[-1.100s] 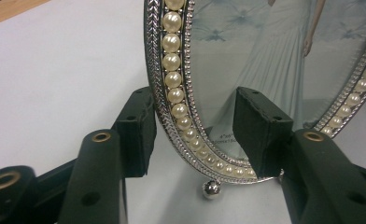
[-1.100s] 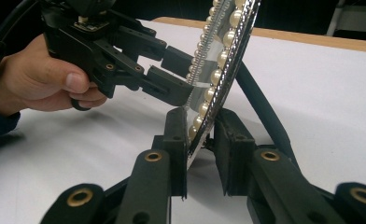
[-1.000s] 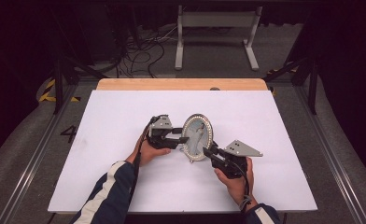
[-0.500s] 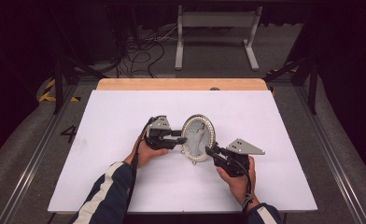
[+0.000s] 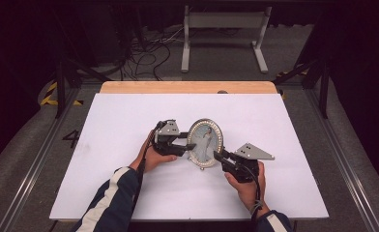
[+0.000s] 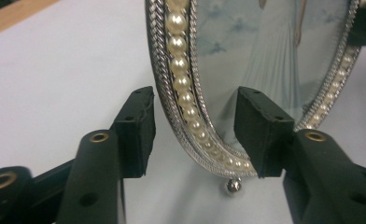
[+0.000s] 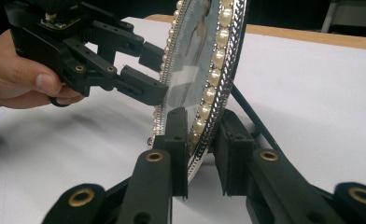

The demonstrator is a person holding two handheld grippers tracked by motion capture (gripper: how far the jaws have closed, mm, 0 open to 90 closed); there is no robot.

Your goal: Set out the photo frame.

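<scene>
While the right tongs [image 7: 200,135] clamp the lower rim of the upright oval pearl-edged picture frame [image 5: 205,143] at mid-surface [image 5: 284,125], the left tongs [image 6: 195,135], jaws just widened, straddle its opposite edge without pressing.

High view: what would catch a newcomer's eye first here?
An oval pearl-rimmed picture frame stands upright at the middle of the white table, with a tool at each side. The right tool pinches the frame's lower rim. The left tool straddles the opposite rim with a gap at each pad, its jaws having just been opening.
</scene>
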